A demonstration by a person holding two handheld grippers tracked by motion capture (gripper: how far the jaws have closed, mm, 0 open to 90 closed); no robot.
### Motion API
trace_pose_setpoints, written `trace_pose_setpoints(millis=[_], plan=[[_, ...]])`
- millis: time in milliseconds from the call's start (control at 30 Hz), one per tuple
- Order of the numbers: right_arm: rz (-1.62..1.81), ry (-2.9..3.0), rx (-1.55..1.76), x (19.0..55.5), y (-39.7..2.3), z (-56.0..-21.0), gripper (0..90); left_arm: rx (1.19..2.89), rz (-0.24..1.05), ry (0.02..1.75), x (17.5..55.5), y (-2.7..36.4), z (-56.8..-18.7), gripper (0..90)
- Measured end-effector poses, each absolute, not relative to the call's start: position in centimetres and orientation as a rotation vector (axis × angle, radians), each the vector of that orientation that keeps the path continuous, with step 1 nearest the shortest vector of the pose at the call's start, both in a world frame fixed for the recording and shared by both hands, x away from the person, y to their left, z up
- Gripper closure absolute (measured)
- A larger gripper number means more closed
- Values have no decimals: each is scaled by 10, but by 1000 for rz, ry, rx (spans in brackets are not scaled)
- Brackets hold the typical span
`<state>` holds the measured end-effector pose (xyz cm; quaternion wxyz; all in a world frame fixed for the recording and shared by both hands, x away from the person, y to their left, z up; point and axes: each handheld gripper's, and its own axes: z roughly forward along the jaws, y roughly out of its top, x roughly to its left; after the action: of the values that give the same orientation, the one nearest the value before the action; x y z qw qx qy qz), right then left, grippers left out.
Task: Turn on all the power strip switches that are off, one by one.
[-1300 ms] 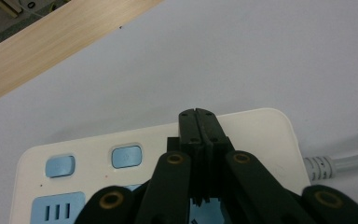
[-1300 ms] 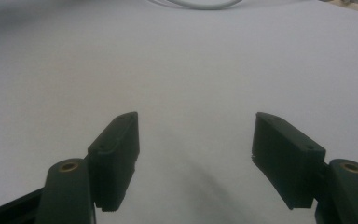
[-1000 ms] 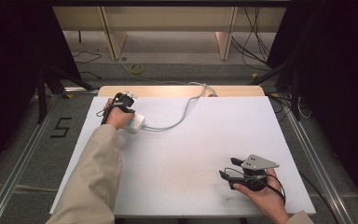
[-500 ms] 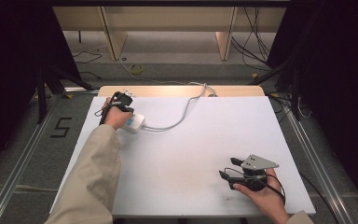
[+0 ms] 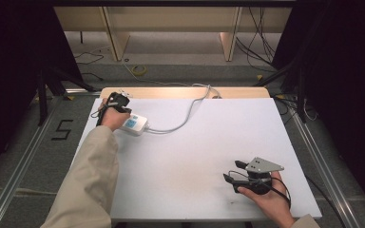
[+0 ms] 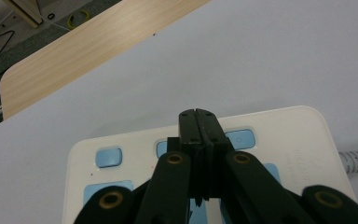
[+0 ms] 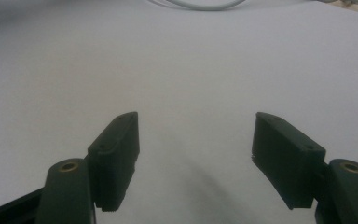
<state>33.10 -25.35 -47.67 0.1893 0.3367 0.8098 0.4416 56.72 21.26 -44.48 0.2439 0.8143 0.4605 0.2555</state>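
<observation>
A white power strip [image 5: 136,124] with blue switches [image 6: 108,157] lies at the table's far left, its white cable [image 5: 186,114] curving off to the back edge. My left gripper [image 5: 124,112] is right above it, jaws shut tight together with nothing between them. In the left gripper view the closed tips [image 6: 199,116] sit over the strip [image 6: 284,130] in the row of blue switches; whether they touch it I cannot tell. My right gripper [image 5: 233,171] rests low at the near right with its jaws open and nothing between them [image 7: 196,140].
The white tabletop [image 5: 209,142] has a wooden strip [image 5: 180,92] along its far edge. Beyond it the floor carries cables and wooden frame legs [image 5: 116,33]. Metal rails [image 5: 313,156] run along both sides of the table.
</observation>
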Motion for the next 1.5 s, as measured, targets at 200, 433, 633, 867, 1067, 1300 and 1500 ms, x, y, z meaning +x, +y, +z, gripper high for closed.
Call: trace_pose_setpoints(millis=[200,433,633,867,1067,1300,1500], plan=[[1241,2276,950,331,-254,-476,329,2232,710,1265,568,218,-446,896],[1240,2275,955,331,-254,-477,329,2216,735,1287,570,227,-447,896],[1242,2273,957,331,-254,-477,329,2194,763,1311,571,237,-448,895],[1242,2272,957,331,-254,-477,329,2169,790,1340,573,244,-450,895],[1241,2272,958,331,-254,-477,329,2177,811,1330,575,244,-451,895],[1238,2271,956,331,-255,-477,329,2174,820,1336,578,246,-452,895],[1236,2274,956,331,-255,-477,329,2161,828,1342,580,248,-453,895]])
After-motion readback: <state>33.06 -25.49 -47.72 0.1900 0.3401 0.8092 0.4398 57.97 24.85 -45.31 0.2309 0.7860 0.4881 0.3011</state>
